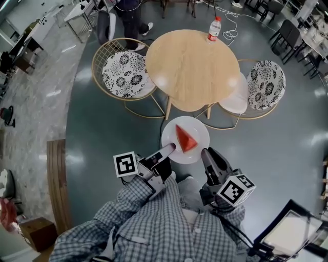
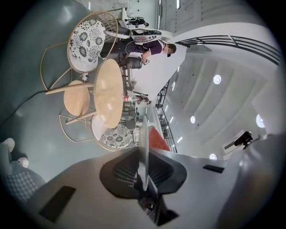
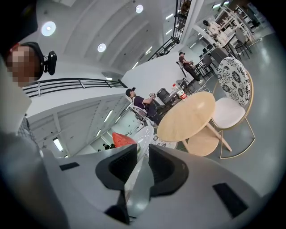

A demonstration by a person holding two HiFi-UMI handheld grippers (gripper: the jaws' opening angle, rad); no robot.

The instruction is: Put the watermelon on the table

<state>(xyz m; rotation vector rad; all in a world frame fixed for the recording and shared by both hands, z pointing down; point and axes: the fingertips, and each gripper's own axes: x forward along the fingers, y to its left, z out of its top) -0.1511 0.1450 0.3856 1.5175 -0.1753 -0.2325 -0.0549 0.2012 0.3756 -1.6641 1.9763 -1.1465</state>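
A red wedge of watermelon [image 1: 185,138] lies on a white plate [image 1: 197,128] held in the air in front of me, short of the round wooden table [image 1: 192,66]. My left gripper [image 1: 168,151] is shut on the plate's left rim and my right gripper [image 1: 206,154] is shut on its right rim. In the left gripper view the plate [image 2: 143,147] runs edge-on between the jaws of the left gripper [image 2: 143,156], with the watermelon [image 2: 157,138] beyond. In the right gripper view the plate [image 3: 142,145] sits in the right gripper [image 3: 142,156], beside the watermelon [image 3: 121,138] and the table [image 3: 190,116].
A plastic bottle [image 1: 214,29] stands at the table's far edge. Wire chairs with patterned cushions flank the table at the left [image 1: 123,71] and right [image 1: 261,84]. A person [image 1: 130,15] stands beyond. A wooden bench [image 1: 56,179] lies at the left.
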